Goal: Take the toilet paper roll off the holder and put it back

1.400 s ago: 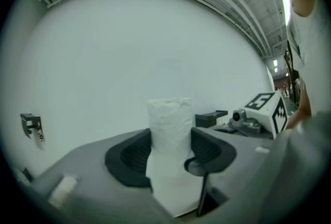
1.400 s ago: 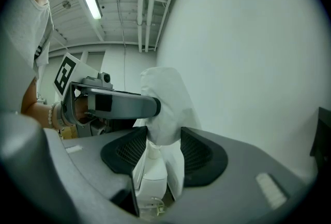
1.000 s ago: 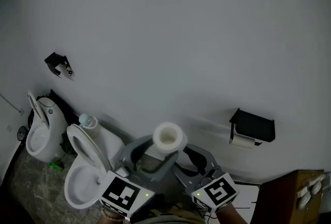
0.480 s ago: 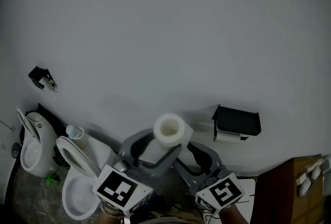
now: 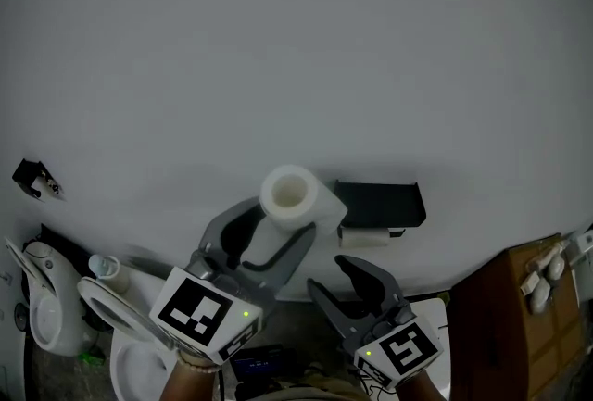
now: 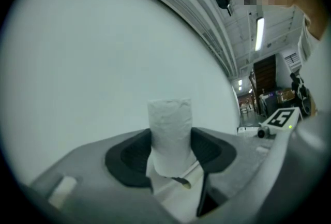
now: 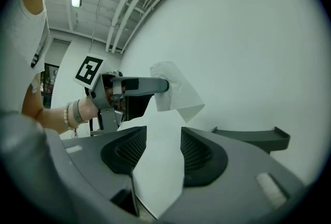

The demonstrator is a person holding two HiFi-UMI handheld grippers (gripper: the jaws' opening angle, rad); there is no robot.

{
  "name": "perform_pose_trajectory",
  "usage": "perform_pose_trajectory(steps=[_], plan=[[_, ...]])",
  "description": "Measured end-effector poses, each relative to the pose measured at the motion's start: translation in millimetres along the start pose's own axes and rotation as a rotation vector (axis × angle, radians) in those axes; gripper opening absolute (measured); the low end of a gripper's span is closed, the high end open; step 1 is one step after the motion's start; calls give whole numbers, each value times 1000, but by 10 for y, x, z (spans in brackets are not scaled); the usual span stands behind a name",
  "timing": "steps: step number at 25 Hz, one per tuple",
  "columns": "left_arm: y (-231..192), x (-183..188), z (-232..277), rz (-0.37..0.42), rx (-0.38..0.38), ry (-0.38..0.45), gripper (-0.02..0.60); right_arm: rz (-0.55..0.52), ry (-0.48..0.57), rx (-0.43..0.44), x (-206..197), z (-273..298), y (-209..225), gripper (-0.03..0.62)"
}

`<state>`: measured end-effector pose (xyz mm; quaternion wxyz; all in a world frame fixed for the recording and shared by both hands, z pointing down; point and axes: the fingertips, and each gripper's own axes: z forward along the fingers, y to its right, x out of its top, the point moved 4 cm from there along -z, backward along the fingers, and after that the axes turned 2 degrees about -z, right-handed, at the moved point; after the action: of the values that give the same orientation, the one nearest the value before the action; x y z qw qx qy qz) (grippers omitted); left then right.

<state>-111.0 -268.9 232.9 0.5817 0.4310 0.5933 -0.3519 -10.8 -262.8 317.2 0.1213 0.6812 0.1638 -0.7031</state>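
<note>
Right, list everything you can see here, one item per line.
toilet paper roll: one, white, gripped in mid-air just left of the holder
holder: one, black, on the wall, with something white under it
wall: one, pale grey, fills most of the head view
toilets: two, white, lower left; the nearer has its seat up, the other is at the far left
small fixture: one, black, on the wall at far left
cabinet: one, brown, lower right
left hand-held gripper: one, grey, shut on the toilet paper roll
right hand-held gripper: one, grey, jaws apart and empty, below the holder
</note>
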Motion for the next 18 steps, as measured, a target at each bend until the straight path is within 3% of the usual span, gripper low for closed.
perform_pose_trajectory(steps=[9, 18], plan=[[140, -92, 666, -32, -114, 9, 236, 43, -25, -155, -87, -351, 388, 205], [257, -401, 1255, -12, -157, -53, 236, 70, -44, -264, -197, -649, 778, 123]])
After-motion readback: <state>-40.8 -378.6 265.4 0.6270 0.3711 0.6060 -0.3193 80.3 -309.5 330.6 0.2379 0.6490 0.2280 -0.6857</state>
